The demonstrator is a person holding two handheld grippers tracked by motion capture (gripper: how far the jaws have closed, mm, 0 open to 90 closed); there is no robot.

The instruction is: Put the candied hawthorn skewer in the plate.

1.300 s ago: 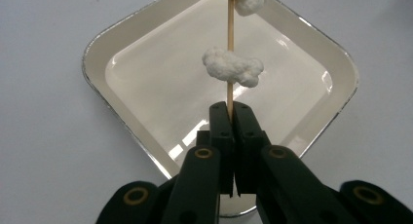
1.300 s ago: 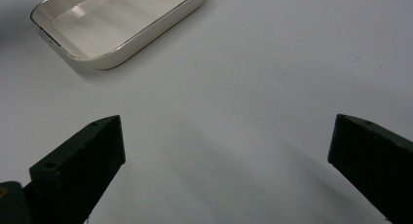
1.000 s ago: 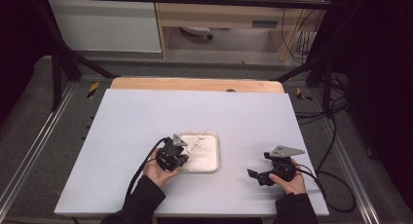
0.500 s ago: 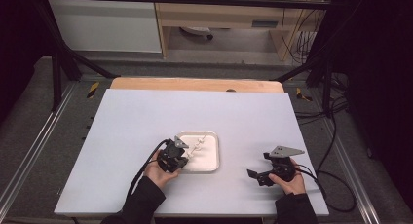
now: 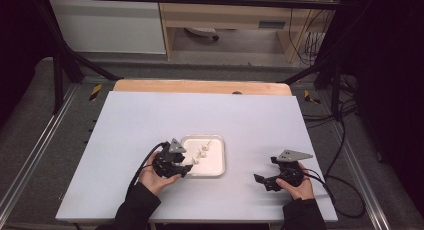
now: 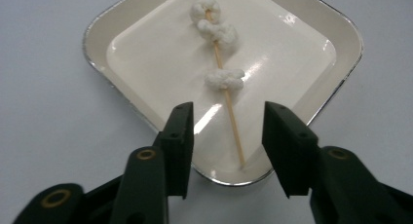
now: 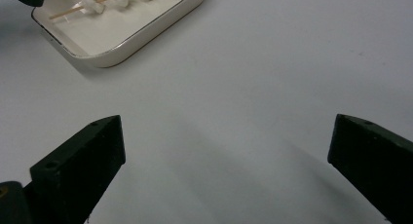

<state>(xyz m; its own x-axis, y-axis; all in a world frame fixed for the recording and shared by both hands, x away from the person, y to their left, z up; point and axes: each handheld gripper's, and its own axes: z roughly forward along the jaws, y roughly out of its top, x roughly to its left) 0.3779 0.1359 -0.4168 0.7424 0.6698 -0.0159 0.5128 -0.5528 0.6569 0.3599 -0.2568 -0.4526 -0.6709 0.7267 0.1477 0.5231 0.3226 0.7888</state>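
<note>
While skewer (image 6: pixel 229 112) top runs off frame, left tool (image 6: pixel 229 136) just opening

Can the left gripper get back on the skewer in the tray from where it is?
Probably yes. The left gripper has just opened, and the skewer lies between its jaws, untouched, on the white tray. Nothing blocks it.

The table (image 5: pixel 150 115) has a pale top, and a wooden strip (image 5: pixel 200 86) runs along its far edge. Behind it stand a white cabinet (image 5: pixel 107 27) and a wooden shelf (image 5: pixel 225 15). Black cables (image 5: pixel 312 37) hang at the right of the shelf.
</note>
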